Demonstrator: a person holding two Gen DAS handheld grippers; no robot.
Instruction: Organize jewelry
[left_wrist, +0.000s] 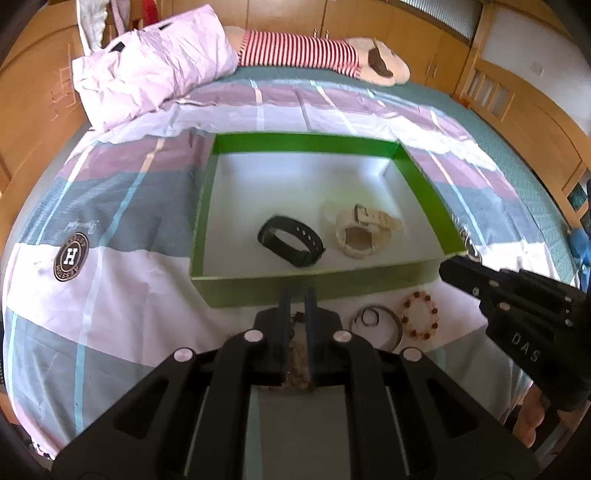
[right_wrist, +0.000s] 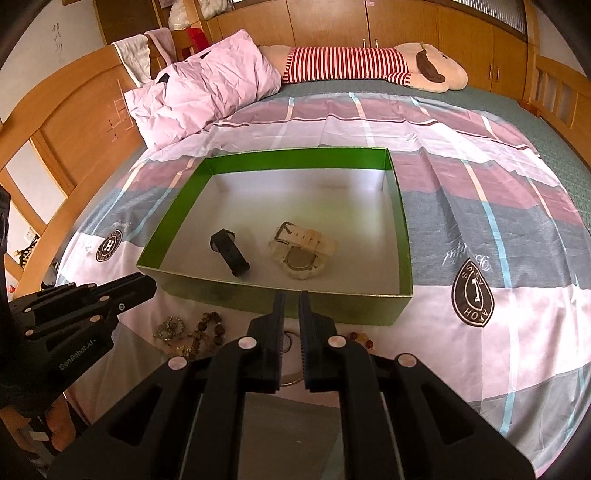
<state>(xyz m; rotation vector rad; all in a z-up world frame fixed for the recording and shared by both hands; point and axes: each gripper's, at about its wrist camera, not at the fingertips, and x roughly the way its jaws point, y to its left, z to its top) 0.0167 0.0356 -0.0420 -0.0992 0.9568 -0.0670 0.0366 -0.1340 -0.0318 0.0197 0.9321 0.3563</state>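
A green box (left_wrist: 314, 144) with a white floor lies on the bed; it also shows in the right wrist view (right_wrist: 295, 157). Inside lie a black band (left_wrist: 291, 240) (right_wrist: 229, 253) and a cream watch (left_wrist: 364, 230) (right_wrist: 301, 247). In front of the box lie metal bangles (left_wrist: 376, 319), a red bead bracelet (left_wrist: 419, 314), and brownish bead pieces (right_wrist: 192, 332). My left gripper (left_wrist: 298, 295) is nearly shut with a narrow gap, above jewelry partly hidden under it. My right gripper (right_wrist: 291, 299) is nearly shut, above a bangle (right_wrist: 290, 341).
A patchwork bedspread (left_wrist: 110, 221) covers the bed. A pink pillow (left_wrist: 155, 66) and a striped plush toy (left_wrist: 314, 55) lie at the far end. Wooden bed frame and cabinets (right_wrist: 66, 122) surround it.
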